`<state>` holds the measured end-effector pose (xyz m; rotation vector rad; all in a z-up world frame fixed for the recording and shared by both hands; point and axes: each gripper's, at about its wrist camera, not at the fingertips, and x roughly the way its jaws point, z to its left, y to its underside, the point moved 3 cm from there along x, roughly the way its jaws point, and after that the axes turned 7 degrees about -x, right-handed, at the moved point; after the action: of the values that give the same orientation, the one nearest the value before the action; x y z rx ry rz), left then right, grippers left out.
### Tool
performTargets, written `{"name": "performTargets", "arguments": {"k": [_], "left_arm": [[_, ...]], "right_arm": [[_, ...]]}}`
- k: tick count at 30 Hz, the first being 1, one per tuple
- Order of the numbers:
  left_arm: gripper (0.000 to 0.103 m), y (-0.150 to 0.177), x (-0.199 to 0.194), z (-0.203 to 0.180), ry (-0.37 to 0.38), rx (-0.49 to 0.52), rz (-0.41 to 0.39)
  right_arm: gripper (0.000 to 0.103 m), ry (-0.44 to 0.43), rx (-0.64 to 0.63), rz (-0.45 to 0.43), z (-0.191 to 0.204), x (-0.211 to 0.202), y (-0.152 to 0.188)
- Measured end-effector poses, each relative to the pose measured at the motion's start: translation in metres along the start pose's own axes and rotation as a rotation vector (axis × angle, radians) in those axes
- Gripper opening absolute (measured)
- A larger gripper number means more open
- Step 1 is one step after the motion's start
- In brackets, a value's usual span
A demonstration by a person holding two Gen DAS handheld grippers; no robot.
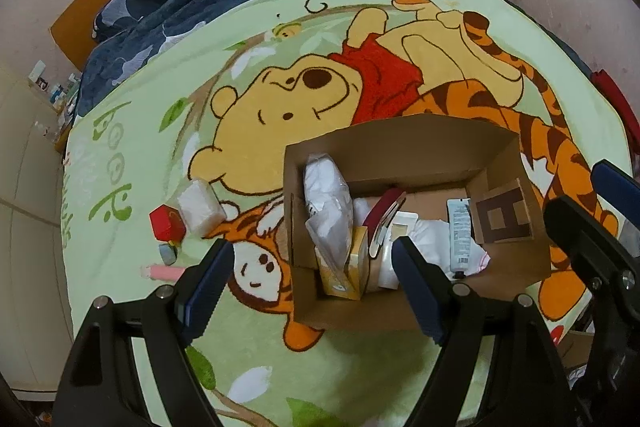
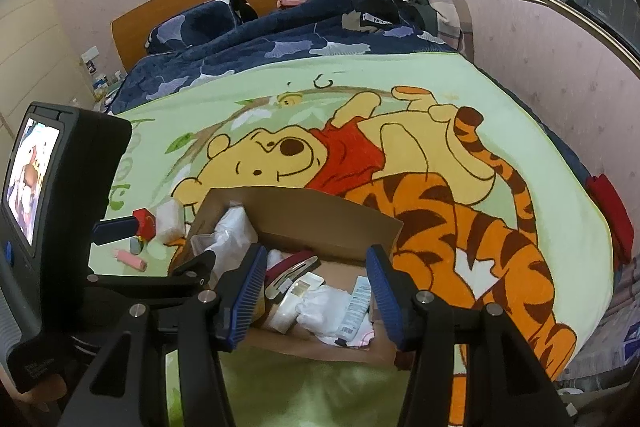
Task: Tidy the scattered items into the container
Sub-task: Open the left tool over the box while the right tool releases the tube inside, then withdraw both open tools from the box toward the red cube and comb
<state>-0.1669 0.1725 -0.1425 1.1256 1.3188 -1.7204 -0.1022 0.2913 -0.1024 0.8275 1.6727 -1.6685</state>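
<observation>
Both grippers [image 1: 308, 291] [image 2: 316, 291] released, empty, above cardboard box [image 1: 400, 143] at blanket [image 1: 132, 163] centre. Red cube [image 1: 166, 223], white pack [image 1: 200, 207], pink stick [image 1: 160, 271] near left edge. Risk: box toppling if rim clipped.

My box [image 1: 404, 143] is plain matt brown cardboard, sitting on a fuzzy printed fleece blanket [image 1: 132, 163]. Inside it, a crinkly clear plastic bag [image 1: 326, 203] shines. My pads [image 2: 250, 293] are ribbed blue rubber.
</observation>
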Motion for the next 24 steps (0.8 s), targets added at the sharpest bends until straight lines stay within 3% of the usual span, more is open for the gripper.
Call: {"name": "performTargets", "arguments": {"k": [10, 24], "left_arm": [[0.082, 0.028, -0.022, 0.035, -0.022, -0.072, -0.006], [0.082, 0.132, -0.048, 0.164, -0.086, -0.384, 0.018]], "right_arm": [[0.053, -0.058, -0.07, 0.006, 0.036, -0.016, 0.008], [0.053, -0.256, -0.285, 0.054, 0.166, -0.029, 0.041]]}}
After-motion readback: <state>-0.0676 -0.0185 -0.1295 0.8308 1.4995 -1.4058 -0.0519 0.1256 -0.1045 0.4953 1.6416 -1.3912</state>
